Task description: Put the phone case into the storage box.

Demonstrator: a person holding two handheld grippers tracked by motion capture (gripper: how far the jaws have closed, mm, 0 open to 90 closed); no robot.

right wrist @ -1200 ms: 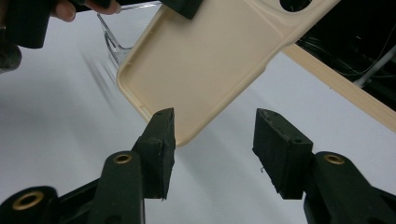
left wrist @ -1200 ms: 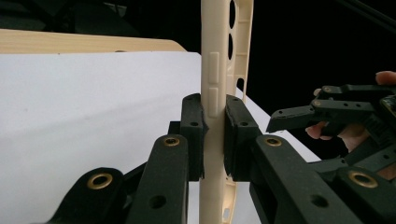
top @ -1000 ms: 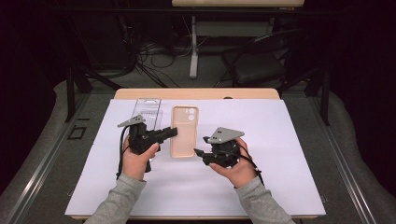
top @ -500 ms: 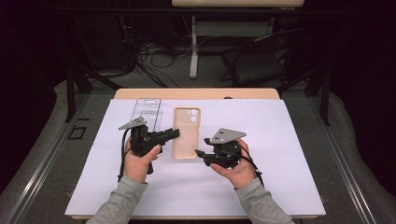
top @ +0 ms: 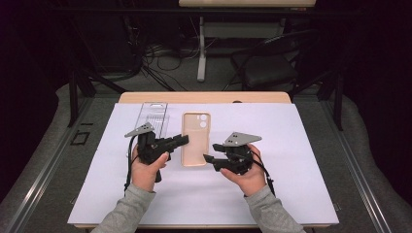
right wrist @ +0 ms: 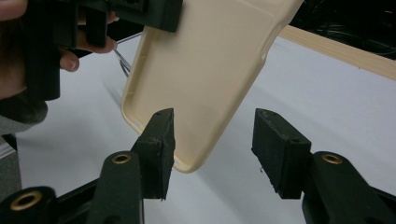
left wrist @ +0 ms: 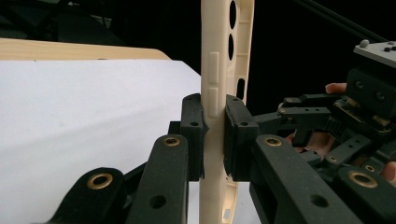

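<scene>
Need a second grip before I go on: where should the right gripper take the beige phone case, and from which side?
Take the phone case by its free near corner, coming from its right edge. The left gripper already clamps the left side wall, and the right gripper stands open around that rounded corner, so the thin rim fits between its pads.

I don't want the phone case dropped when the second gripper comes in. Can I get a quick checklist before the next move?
1. Left gripper shut on the phone case edge: ok.
2. Right gripper jaws open: ok.
3. Case corner between right jaws: ok; no pad contact yet.
4. Clear tray clear of both grippers: ok.
5. Case lifted off the white sheet: cannot tell.
</scene>
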